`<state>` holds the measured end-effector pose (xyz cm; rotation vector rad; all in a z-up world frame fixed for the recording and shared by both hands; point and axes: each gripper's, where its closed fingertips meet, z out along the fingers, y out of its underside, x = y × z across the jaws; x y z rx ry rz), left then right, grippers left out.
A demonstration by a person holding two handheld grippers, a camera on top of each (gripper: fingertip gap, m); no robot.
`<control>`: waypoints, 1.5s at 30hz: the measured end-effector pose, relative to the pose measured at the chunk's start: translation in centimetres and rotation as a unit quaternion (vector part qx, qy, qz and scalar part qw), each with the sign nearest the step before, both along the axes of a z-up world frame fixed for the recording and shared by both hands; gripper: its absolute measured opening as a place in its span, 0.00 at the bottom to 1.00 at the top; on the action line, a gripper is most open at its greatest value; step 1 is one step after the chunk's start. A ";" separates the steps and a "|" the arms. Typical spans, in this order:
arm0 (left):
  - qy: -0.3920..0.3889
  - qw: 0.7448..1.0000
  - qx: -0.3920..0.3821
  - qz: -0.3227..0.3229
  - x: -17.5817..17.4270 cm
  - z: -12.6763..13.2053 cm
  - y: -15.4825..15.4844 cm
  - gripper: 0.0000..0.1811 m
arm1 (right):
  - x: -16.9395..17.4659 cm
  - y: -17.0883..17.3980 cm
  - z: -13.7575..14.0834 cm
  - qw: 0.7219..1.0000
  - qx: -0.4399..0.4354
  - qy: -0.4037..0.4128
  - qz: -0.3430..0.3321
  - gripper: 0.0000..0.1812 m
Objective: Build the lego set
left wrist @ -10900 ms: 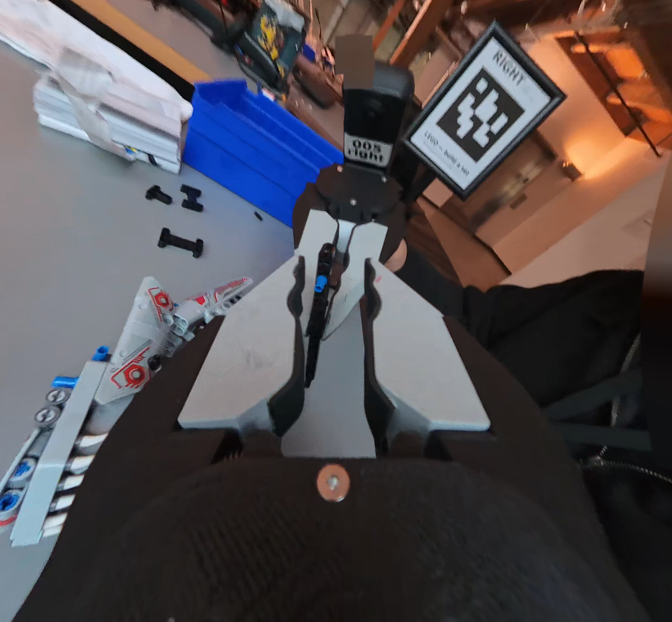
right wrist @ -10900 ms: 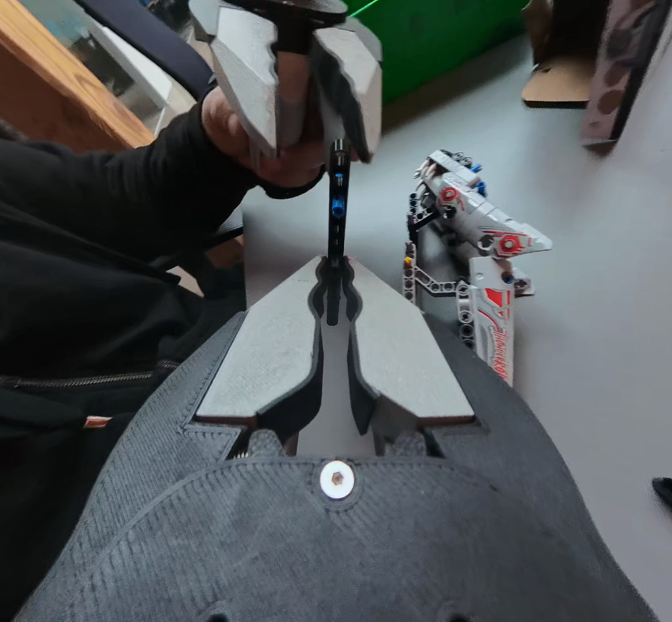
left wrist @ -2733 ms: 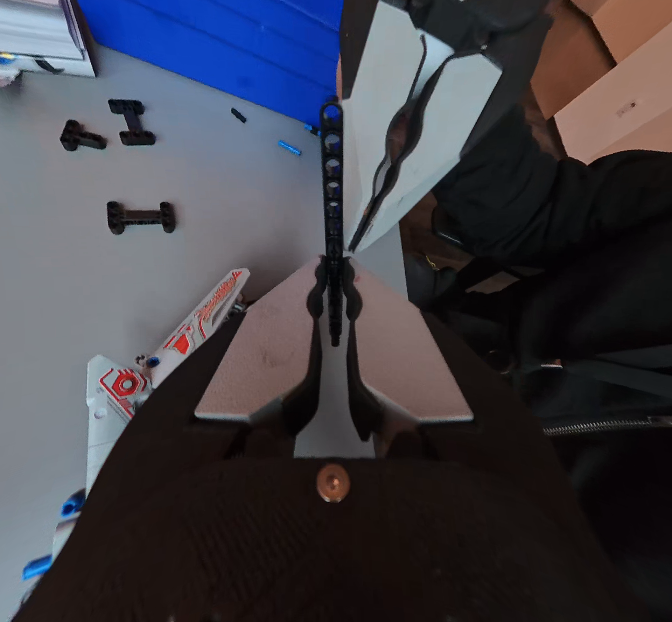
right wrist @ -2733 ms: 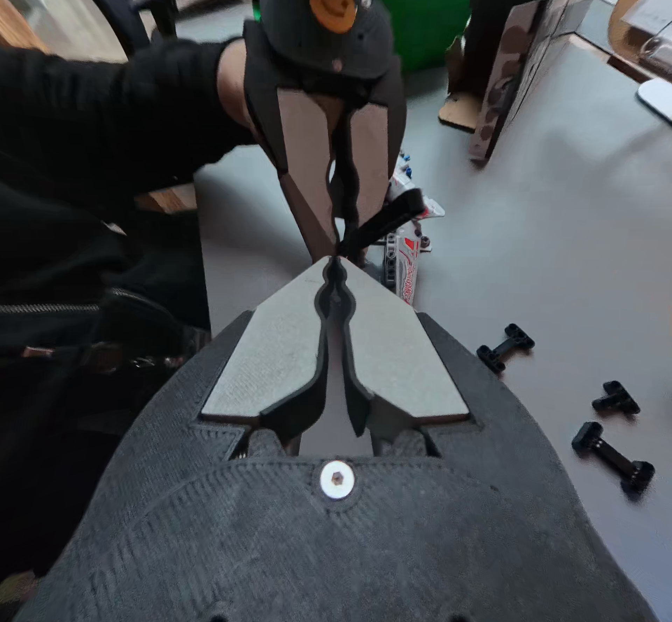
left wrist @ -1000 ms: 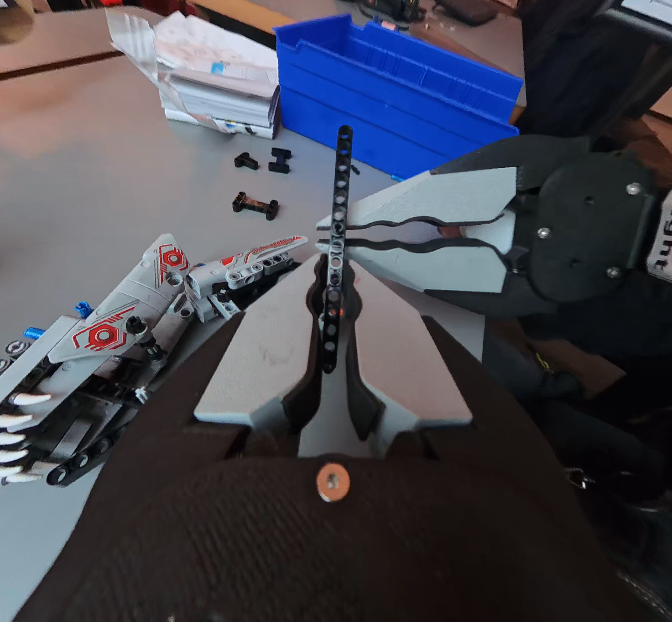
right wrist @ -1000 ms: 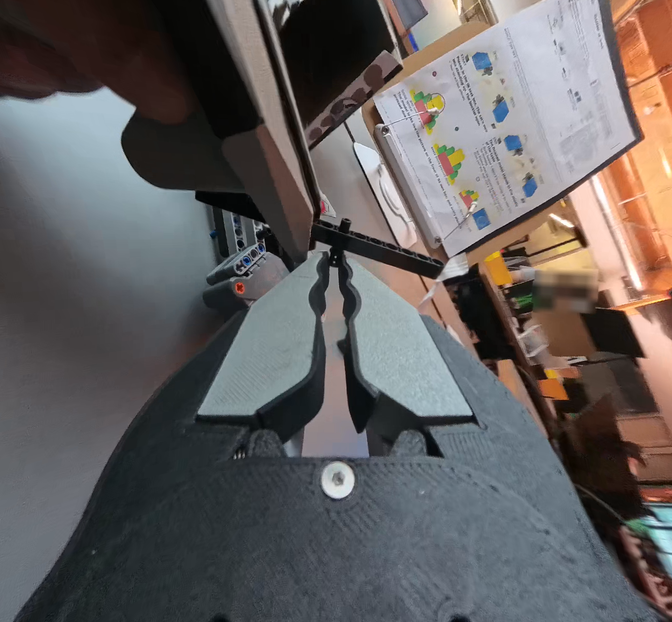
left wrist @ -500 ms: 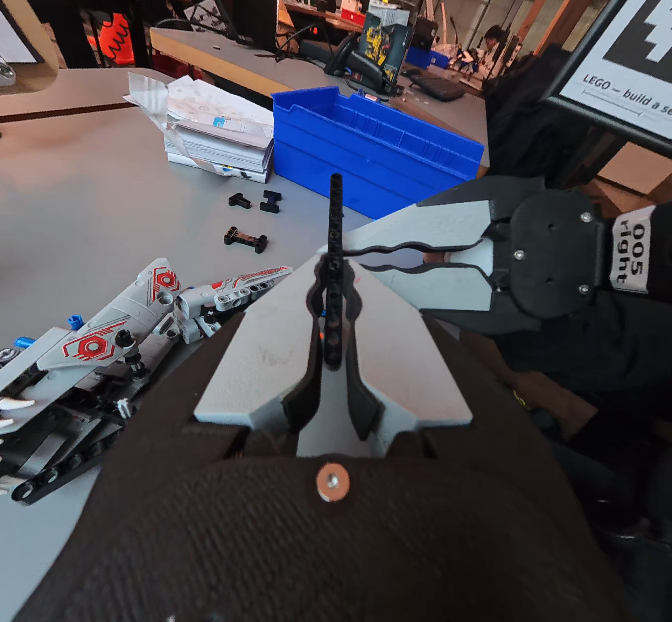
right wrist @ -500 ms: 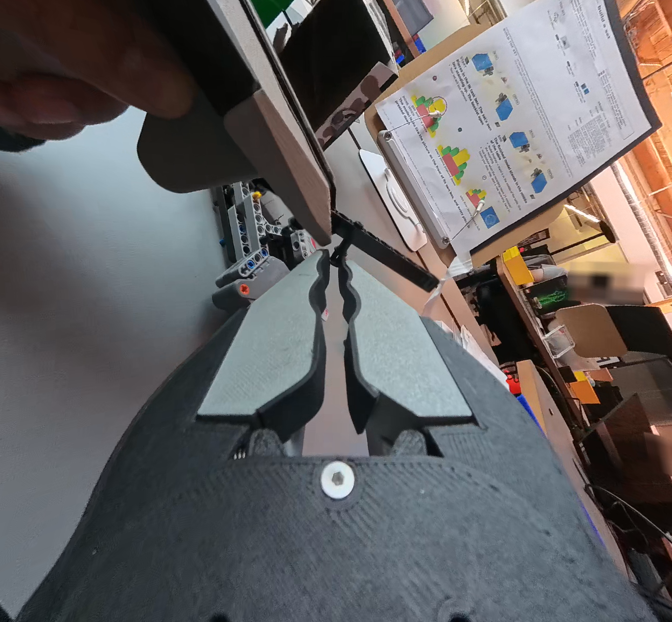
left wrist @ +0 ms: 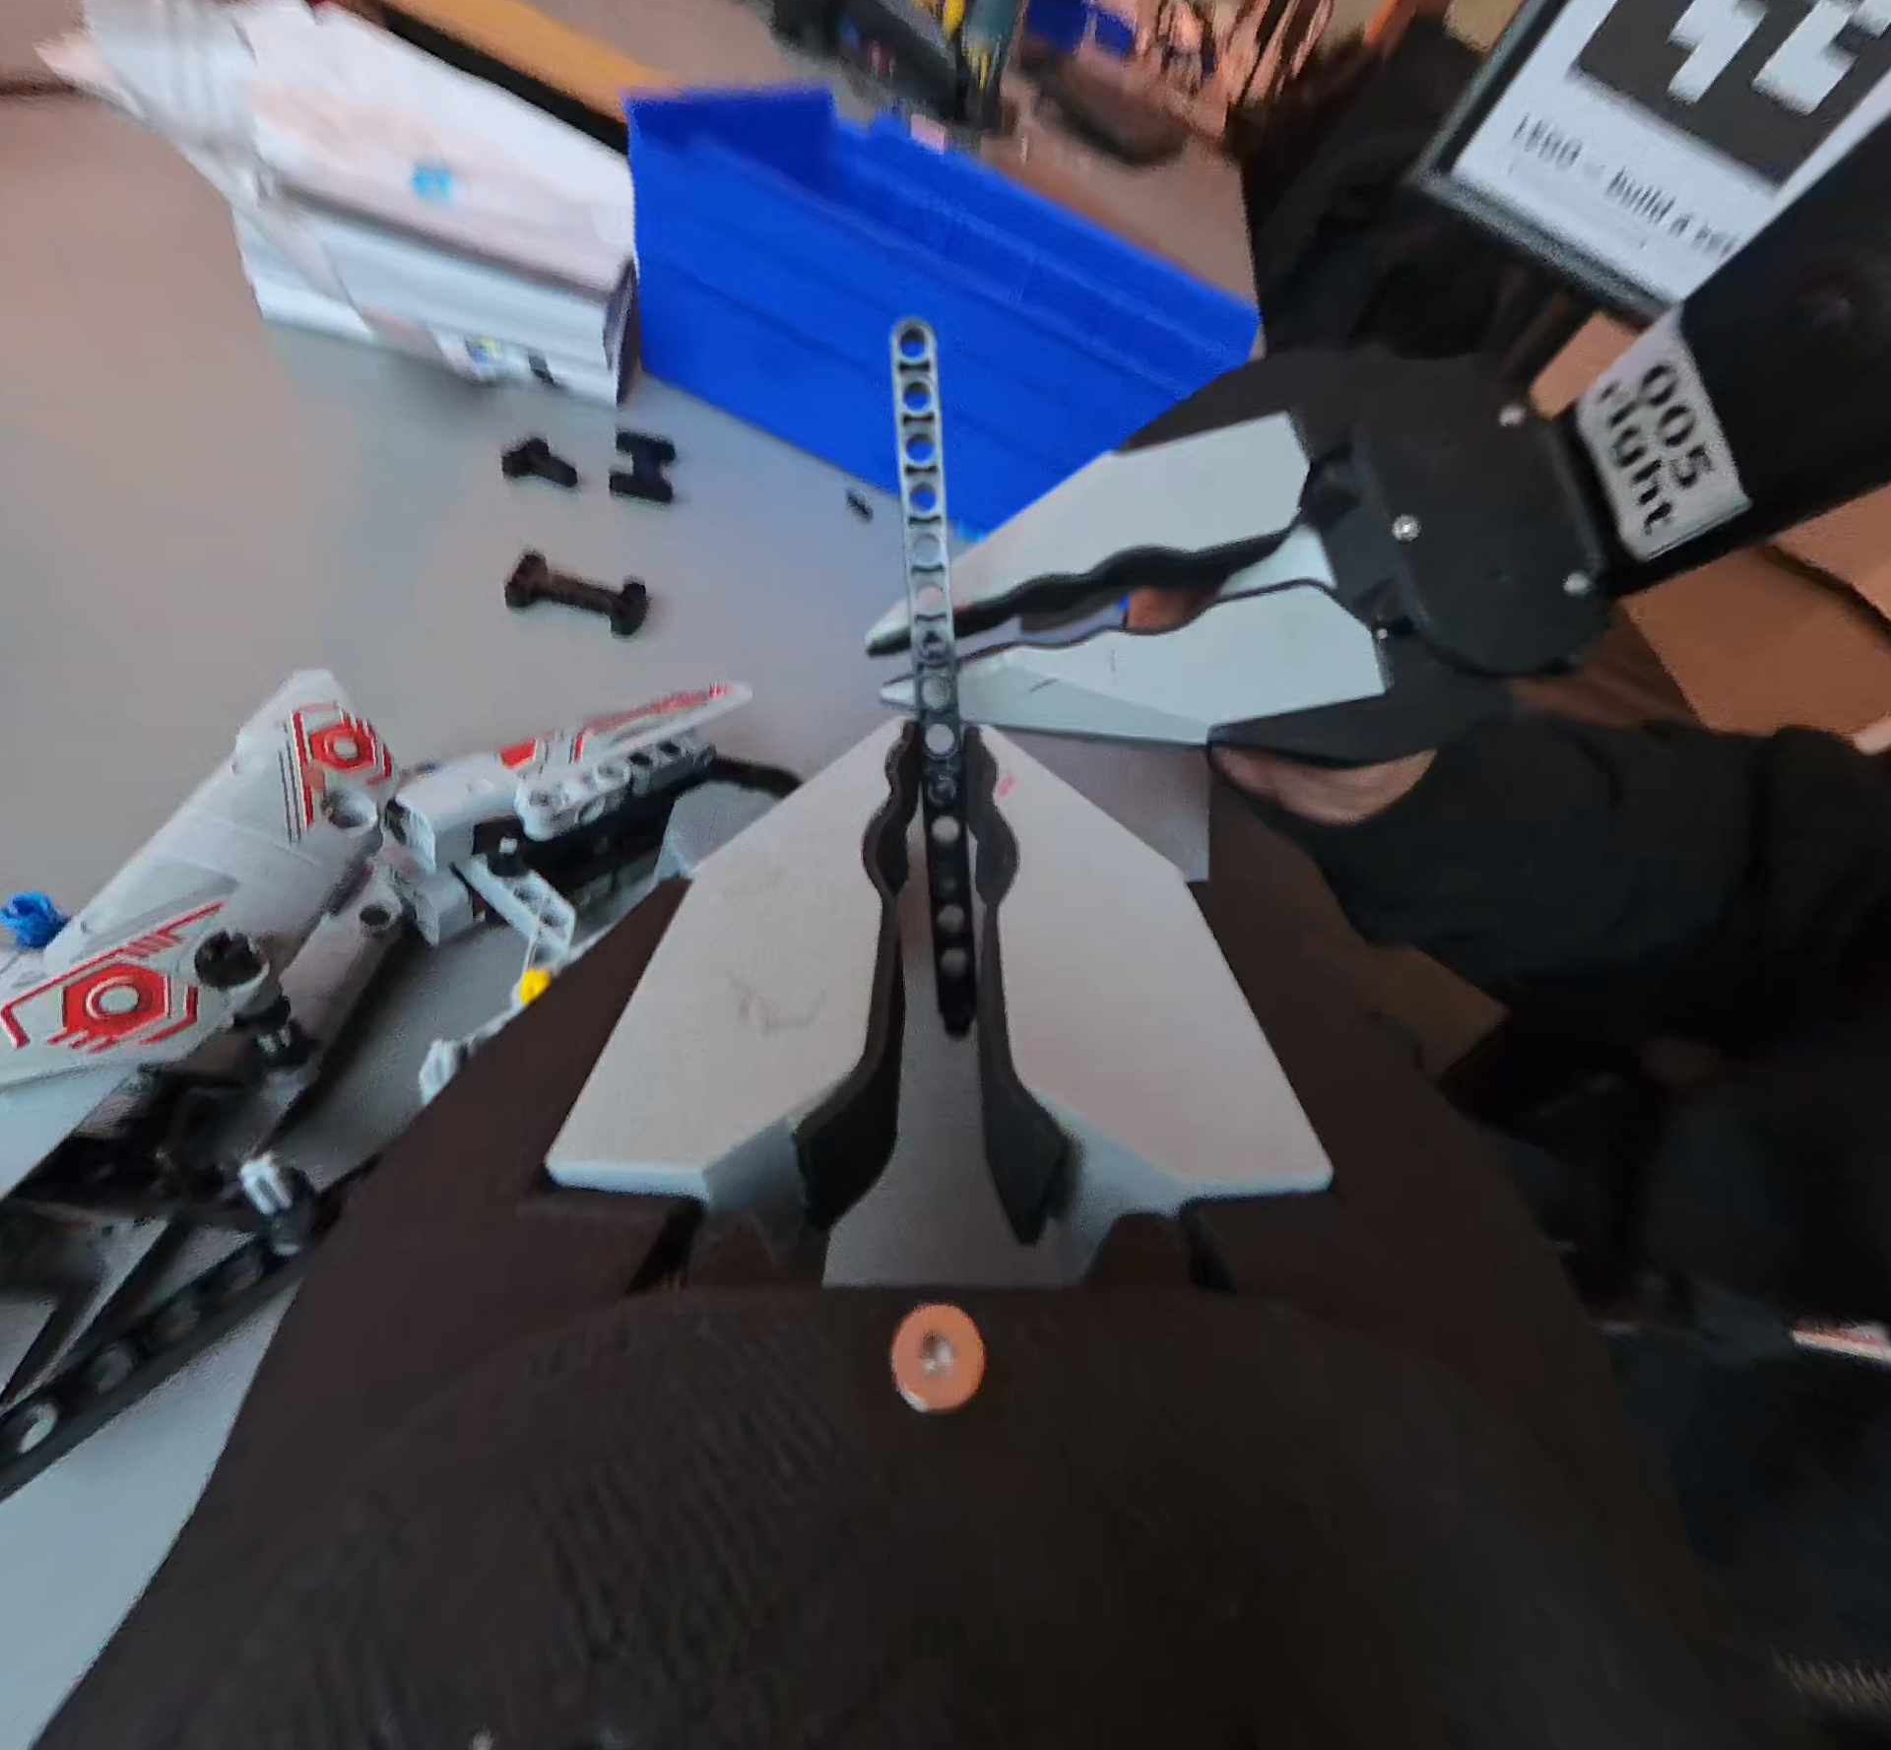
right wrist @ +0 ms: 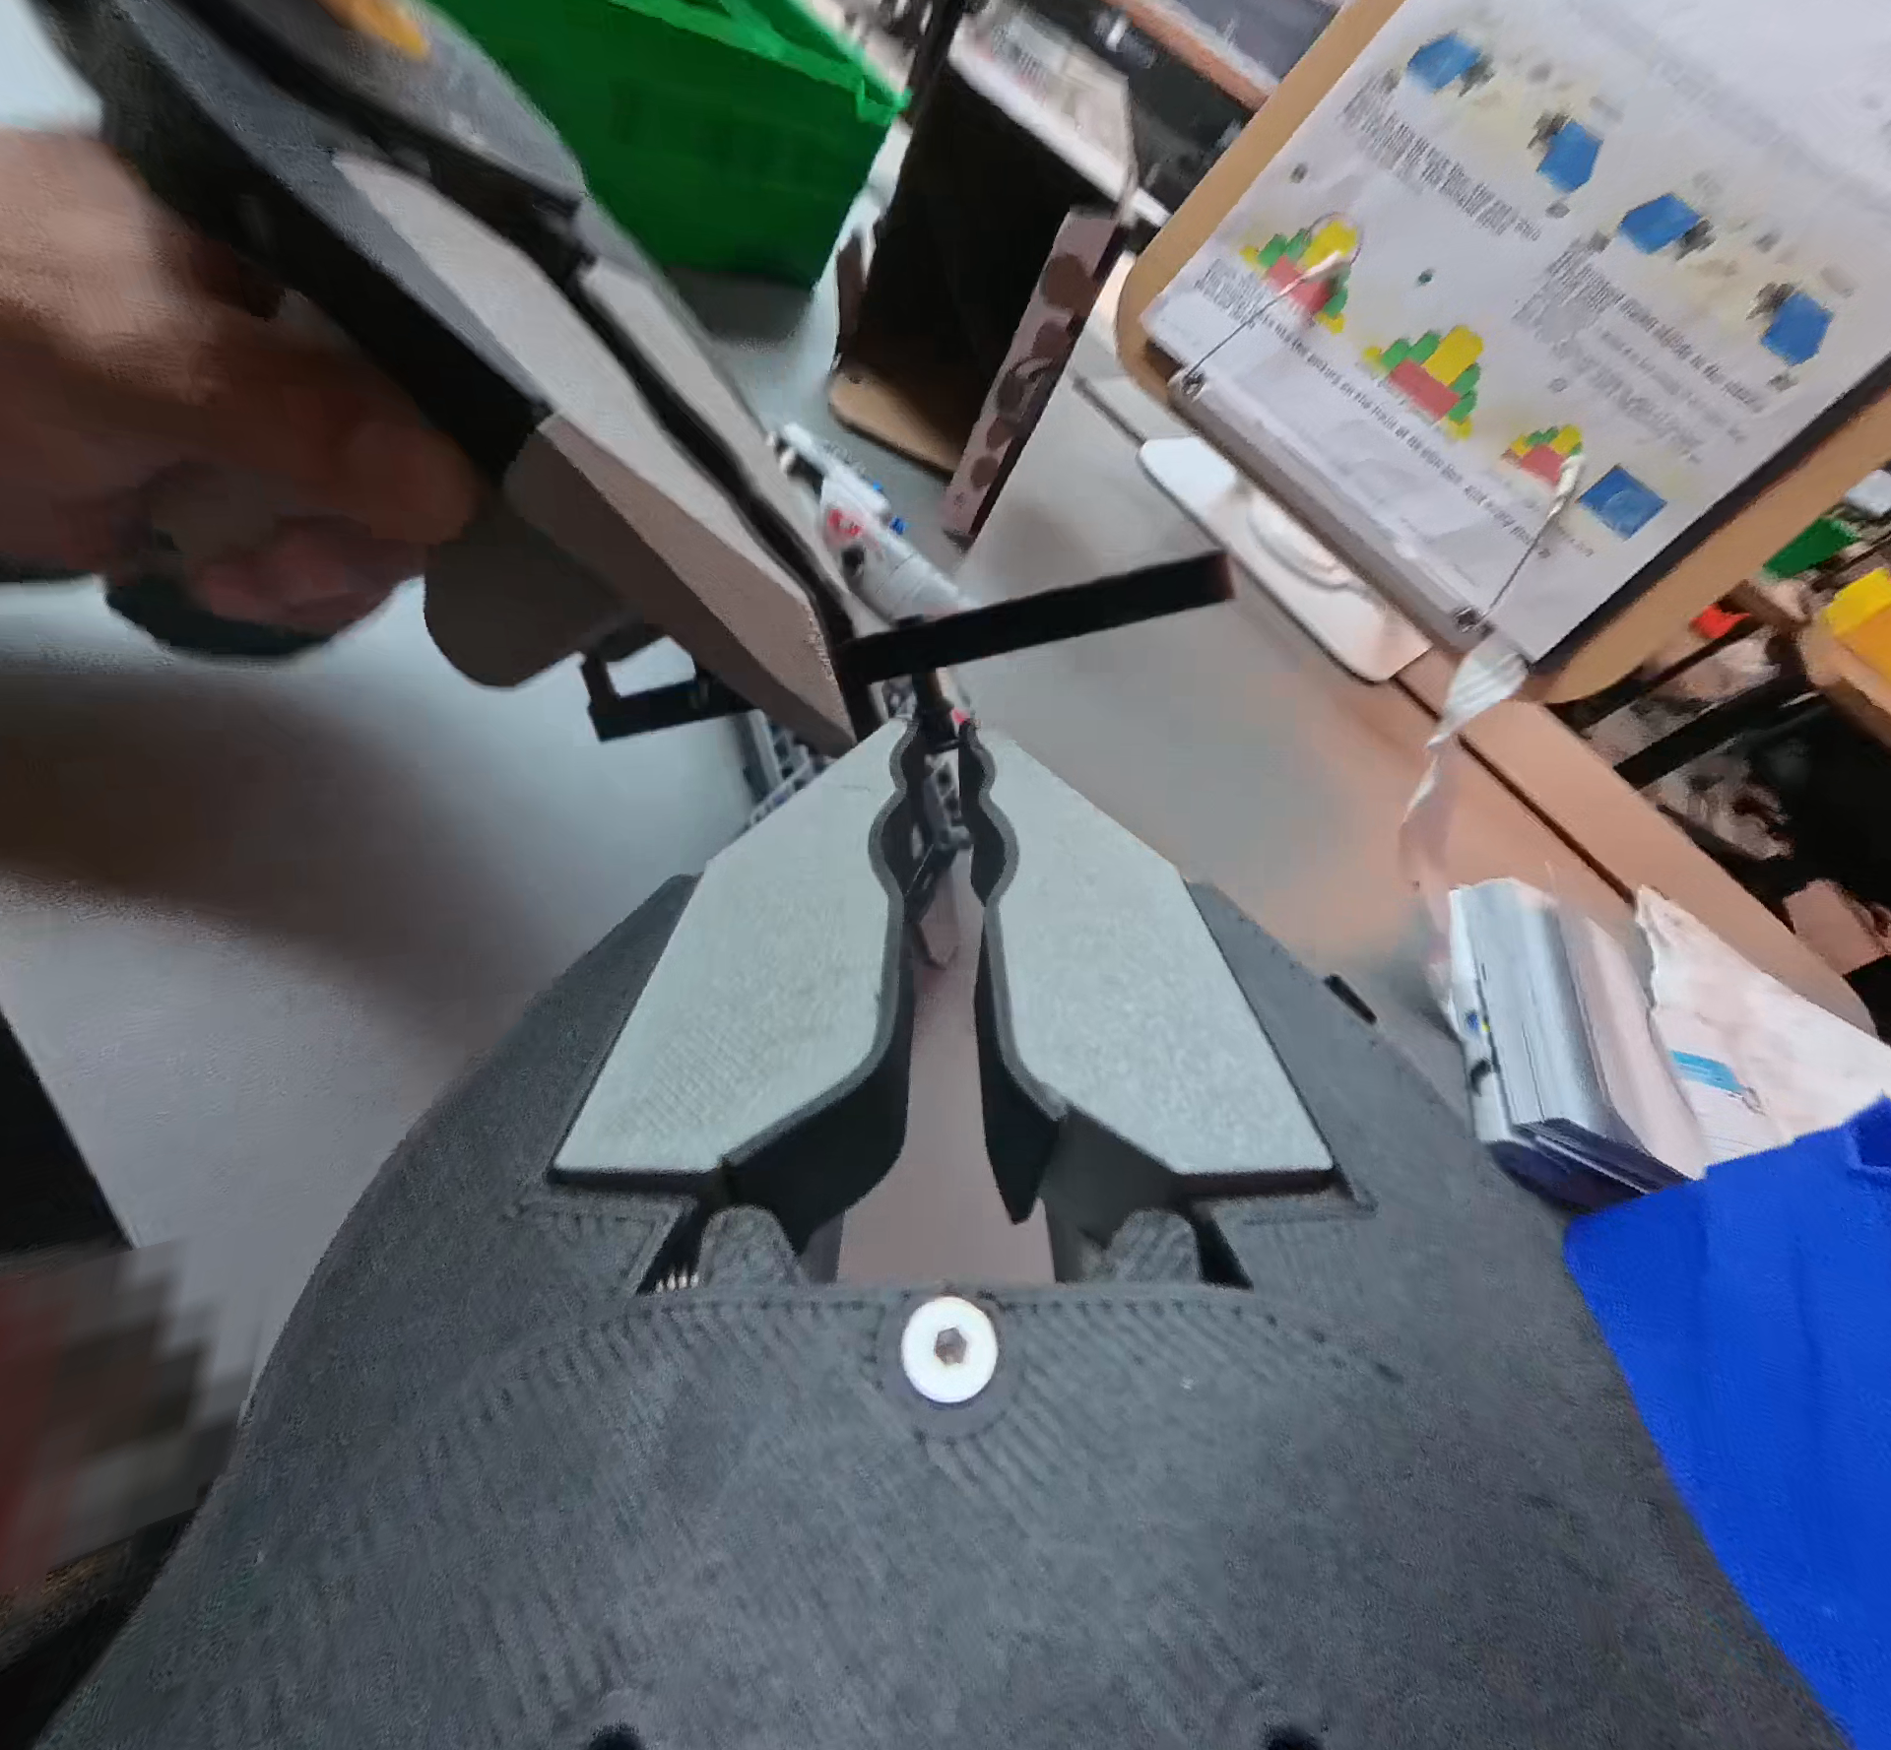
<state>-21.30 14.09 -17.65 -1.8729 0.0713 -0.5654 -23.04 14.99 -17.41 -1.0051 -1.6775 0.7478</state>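
Observation:
My left gripper [left wrist: 936, 739] is shut on a long black beam [left wrist: 921, 494] with a row of holes, which stands up from its fingertips above the table. My right gripper [right wrist: 936, 739] is shut on a small black pin [right wrist: 933, 811] and its tip touches the side of the beam [right wrist: 1034, 616]. In the left wrist view the right gripper [left wrist: 885, 667] comes in from the right at the beam's lower part. The left gripper [right wrist: 829, 678] shows at upper left in the right wrist view. The grey-and-red lego model [left wrist: 307, 831] lies on the table at left.
Three loose black connectors [left wrist: 573, 591] lie on the grey table before a blue bin [left wrist: 921, 268] and a stack of booklets [left wrist: 409, 238]. A marker sign [left wrist: 1688, 64] stands at right. A green bin [right wrist: 634, 43], a cardboard box [right wrist: 982, 350] and an instruction board [right wrist: 1535, 268] stand beyond. My two grippers' fingertips are within a few centimetres of each other.
Both grippers have swung while staying together. The beam has turned so that its holes face the left camera. The right gripper's tip stays against the beam.

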 end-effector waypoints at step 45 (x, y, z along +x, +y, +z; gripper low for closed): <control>-0.020 1.000 0.010 -0.003 0.2 2.5 -1.4 0.03 | -0.4 -1.6 1.3 0.951 0.308 0.035 0.020 0.03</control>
